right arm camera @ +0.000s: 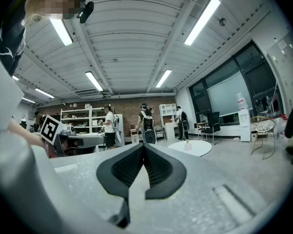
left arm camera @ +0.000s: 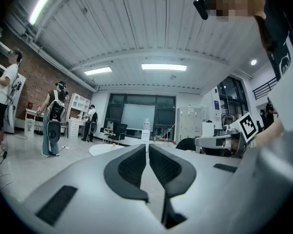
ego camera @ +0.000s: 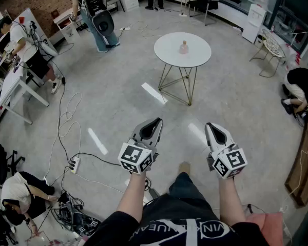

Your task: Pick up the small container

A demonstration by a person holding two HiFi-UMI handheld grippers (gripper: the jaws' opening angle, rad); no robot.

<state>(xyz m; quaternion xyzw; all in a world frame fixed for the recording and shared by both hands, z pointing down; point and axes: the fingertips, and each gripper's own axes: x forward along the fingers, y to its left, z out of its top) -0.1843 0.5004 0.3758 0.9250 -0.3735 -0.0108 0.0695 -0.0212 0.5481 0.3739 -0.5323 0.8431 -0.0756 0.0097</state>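
Note:
The small container, a pale pink bottle-like pot, stands near the middle of a round white table on thin metal legs, a few steps ahead of me. It also shows small and far off in the right gripper view, container on the table, and faintly in the left gripper view, table. My left gripper and right gripper are held side by side at waist height, far short of the table. Both have their jaws pressed together with nothing between them.
Cables and a power strip trail over the grey floor at the left. White desks with people line the left side. A person with gear stands at the back left. A wire side table and a crouching person are at the right.

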